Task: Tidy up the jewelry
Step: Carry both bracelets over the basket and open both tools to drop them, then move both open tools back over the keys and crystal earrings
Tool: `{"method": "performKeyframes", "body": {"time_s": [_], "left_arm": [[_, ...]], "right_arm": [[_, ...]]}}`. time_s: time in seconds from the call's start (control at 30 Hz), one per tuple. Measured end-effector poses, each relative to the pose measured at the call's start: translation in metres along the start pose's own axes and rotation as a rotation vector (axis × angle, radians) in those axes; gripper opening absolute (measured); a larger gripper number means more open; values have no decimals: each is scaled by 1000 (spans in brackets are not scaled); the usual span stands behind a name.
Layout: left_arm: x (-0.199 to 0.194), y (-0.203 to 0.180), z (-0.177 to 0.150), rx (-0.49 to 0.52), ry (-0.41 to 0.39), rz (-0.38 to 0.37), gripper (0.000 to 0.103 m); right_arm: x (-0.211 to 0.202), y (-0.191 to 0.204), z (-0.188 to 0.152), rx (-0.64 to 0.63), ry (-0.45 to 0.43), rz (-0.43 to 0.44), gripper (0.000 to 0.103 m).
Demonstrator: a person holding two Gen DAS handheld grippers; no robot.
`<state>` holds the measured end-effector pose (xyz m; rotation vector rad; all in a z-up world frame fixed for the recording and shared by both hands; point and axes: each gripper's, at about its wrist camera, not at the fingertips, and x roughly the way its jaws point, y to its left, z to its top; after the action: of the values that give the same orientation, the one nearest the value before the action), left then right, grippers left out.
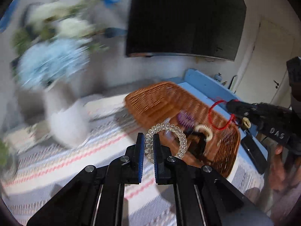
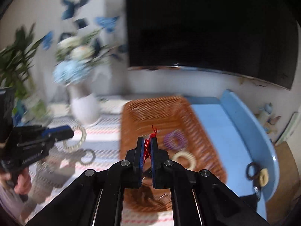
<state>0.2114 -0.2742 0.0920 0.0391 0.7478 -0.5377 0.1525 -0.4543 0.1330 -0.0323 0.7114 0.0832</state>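
My left gripper [image 1: 149, 139] is shut on a clear spiral bracelet [image 1: 179, 133] and holds it at the near edge of a brown wicker basket [image 1: 160, 98]. My right gripper [image 2: 147, 141] is shut on a red string bracelet [image 2: 148, 143], held above the same basket [image 2: 154, 111]; the red loop [image 1: 221, 115] hangs from it in the left wrist view. A purple spiral ring [image 2: 175, 139] and a cream ring [image 2: 185, 159] lie in the basket. The left gripper [image 2: 62, 131] with the clear bracelet [image 2: 75, 137] shows at the left of the right wrist view.
A white vase of blue and white flowers [image 2: 84, 109] stands at the back left on a striped cloth [image 1: 75, 160]. A blue tray [image 2: 235, 124] lies right of the basket, with a dark ring [image 2: 252, 171] at its near corner. A dark TV [image 2: 207, 28] hangs behind.
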Motion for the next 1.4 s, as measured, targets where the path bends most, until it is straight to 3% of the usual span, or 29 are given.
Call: {"method": "performKeyframes", "body": {"time_s": [0.27,0.47,0.6,0.63,0.67,0.77,1.0,1.1,1.13,1.3,1.4], "left_arm": [[87,-15,45,23,54,-16,7],[131,-10,48,20,98,-4,7],[138,-7,42,27,93,-21,8],[137,-5,41,15,103,-26,12],[134,-3,41,2,104,-32,15],[115,1,39,-28,76,-40,40],[58,-7,30,-6,36,-36,42],[23,-8,15,-5,16,-43,42],[5,-5,8,-14,0,-55,42],[-74,14,-32,-51,-75,-40,44],[-118,40,-69,-100,-102,10,54]], "right_arm": [[81,-38,29,141,106,42,6],[128,-40,43,161,157,45,6],[142,-35,44,134,174,37,9],[141,-35,43,133,177,45,9],[140,-35,43,135,177,50,9],[130,-37,40,137,173,44,11],[80,-18,33,104,144,37,15],[55,-1,25,91,129,60,22],[46,6,21,86,123,73,27],[11,46,-9,50,111,173,29],[-5,76,-34,29,93,236,29]]}}
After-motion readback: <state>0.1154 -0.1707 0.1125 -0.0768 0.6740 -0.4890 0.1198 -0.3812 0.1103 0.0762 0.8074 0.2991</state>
